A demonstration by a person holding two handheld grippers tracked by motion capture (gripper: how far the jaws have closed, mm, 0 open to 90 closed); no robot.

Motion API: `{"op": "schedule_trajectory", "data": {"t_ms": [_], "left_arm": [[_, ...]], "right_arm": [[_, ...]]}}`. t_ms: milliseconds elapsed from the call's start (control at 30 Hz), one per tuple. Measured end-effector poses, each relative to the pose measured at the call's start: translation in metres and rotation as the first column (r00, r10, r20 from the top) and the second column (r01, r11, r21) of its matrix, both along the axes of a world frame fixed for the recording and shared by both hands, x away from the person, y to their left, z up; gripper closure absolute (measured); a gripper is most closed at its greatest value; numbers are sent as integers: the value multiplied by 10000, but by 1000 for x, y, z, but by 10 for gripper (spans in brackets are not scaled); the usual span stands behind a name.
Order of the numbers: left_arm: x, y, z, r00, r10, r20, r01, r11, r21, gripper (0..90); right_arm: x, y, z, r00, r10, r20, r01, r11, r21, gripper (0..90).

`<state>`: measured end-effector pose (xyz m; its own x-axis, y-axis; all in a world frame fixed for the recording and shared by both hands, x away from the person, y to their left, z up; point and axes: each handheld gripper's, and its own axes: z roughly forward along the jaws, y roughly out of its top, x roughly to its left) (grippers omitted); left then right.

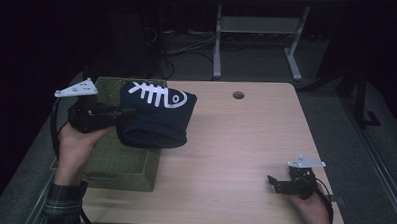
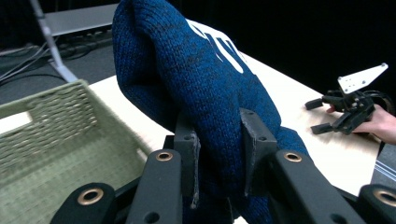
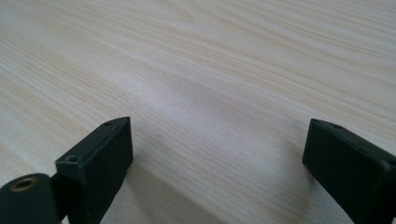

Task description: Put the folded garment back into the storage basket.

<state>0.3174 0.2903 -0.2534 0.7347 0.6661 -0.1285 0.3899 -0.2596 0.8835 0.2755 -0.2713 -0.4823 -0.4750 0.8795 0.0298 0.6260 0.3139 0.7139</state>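
A folded dark blue knitted garment (image 1: 156, 118) with a white fish-skeleton print hangs in the air over the right edge of a green woven basket (image 1: 117, 161). My left gripper (image 1: 124, 114) is shut on its left side. In the left gripper view the two pads pinch the blue knitted garment (image 2: 210, 102) above the green woven basket (image 2: 56, 140). My right gripper (image 1: 273, 183) rests on the wooden table (image 1: 235, 143) near its front right corner, open, with nothing between its fingers. In the right gripper view its jaws stand wide over the bare wooden table (image 3: 210, 84).
The basket stands at the table's left edge. A round cable hole (image 1: 238, 95) lies near the table's far edge. Behind the table stand the grey legs of another table (image 1: 259, 39) and floor cables. In the left gripper view the right gripper (image 2: 322, 116) shows far off.
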Motion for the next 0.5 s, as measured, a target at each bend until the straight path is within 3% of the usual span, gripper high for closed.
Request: {"op": "schedule_trajectory", "data": {"t_ms": [500], "left_arm": [[-9,53,16,9957,917,91,-916,9957,-120,716]], "right_arm": [[0,0,0,10000,1,2,-1,10000,-1,80]]}}
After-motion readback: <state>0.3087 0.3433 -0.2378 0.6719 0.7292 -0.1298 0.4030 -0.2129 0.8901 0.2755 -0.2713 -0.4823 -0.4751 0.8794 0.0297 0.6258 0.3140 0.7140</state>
